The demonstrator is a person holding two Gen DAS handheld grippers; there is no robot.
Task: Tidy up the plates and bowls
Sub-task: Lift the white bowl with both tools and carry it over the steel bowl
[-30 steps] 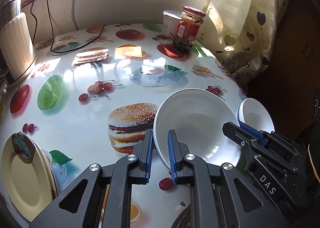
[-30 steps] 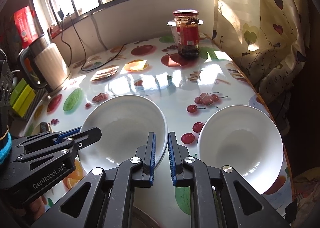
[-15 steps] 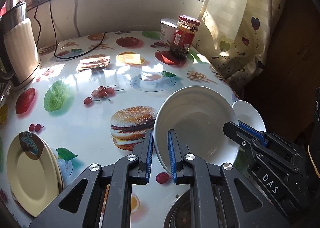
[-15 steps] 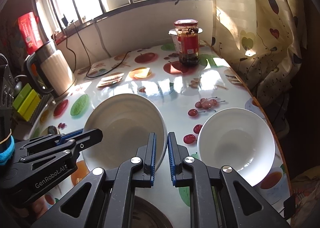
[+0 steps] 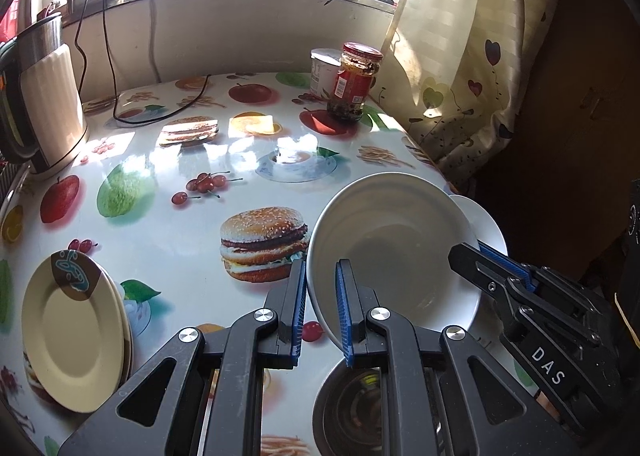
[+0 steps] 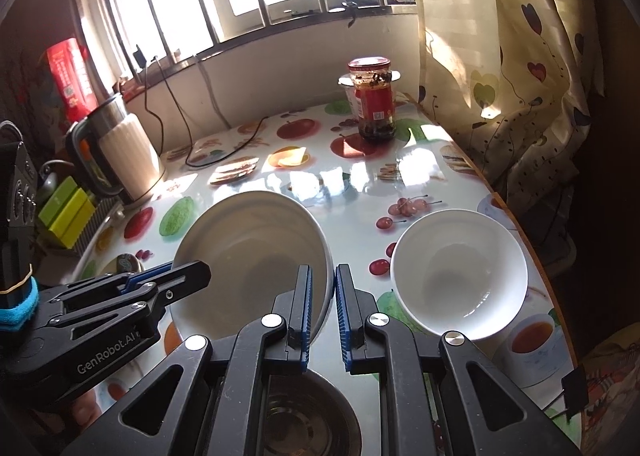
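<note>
A large white bowl (image 5: pixel 392 252) (image 6: pixel 256 256) is held tilted above the table by both grippers. My left gripper (image 5: pixel 320 310) is shut on its left rim; my right gripper (image 6: pixel 319 310) is shut on its right rim. Each gripper shows in the other's view: the right one (image 5: pixel 520 292) and the left one (image 6: pixel 132 296). A smaller white bowl (image 6: pixel 458 272) sits on the table near the right edge, partly hidden behind the large bowl in the left wrist view (image 5: pixel 486 224). Stacked cream plates (image 5: pixel 76 328) lie at the front left. A metal bowl (image 5: pixel 360 408) (image 6: pixel 304 416) sits below the grippers.
A red-lidded jar (image 5: pixel 354 82) (image 6: pixel 374 100) and a white tub (image 5: pixel 324 72) stand at the back right. A kettle (image 5: pixel 38 96) (image 6: pixel 120 152) with a cable stands at the back left. A curtain (image 6: pixel 520 76) hangs along the table's right edge (image 6: pixel 516 224).
Both grippers have lifted the large bowl off the table and drawn it back; the metal bowl has come into view beneath. The small bowl has stayed put.
</note>
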